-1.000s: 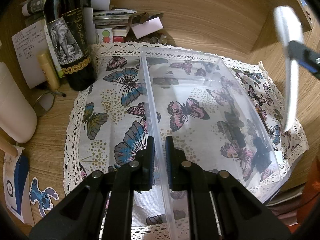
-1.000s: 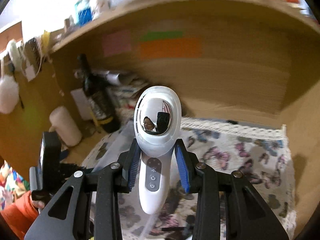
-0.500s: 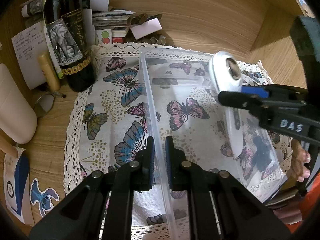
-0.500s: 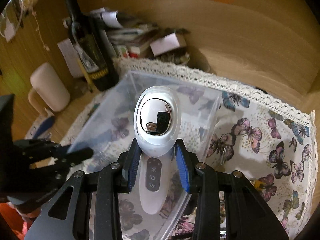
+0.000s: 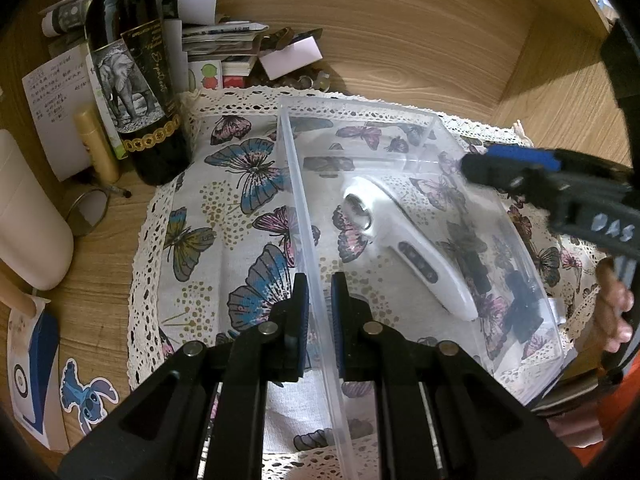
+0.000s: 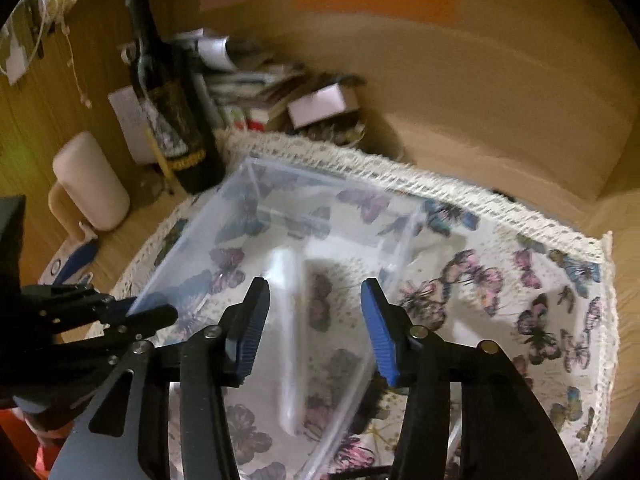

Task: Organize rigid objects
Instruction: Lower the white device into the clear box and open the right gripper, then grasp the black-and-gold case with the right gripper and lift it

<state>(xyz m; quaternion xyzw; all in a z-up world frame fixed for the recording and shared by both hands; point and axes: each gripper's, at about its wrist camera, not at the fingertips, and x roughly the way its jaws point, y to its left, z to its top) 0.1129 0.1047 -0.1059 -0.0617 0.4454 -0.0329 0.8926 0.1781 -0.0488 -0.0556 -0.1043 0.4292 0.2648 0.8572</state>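
A clear plastic bin sits on a butterfly-print cloth. My left gripper is shut on the bin's left wall near its front. A white handheld device with a chrome head lies loose on the bin's floor, head toward the back. My right gripper hovers over the bin with its jaws opening; the device shows blurred below the gap, and the pads do not touch it. A person's hand holds that gripper at the right edge.
A dark wine bottle stands at the cloth's back left corner, beside a cream cylinder and a gold tube. Stacked papers and small clutter line the wooden back wall. Two dark small objects show at the bin's right side.
My right gripper came down over the bin with the white device, then opened. The device has left its jaws and lies in the bin. The left gripper kept its hold.
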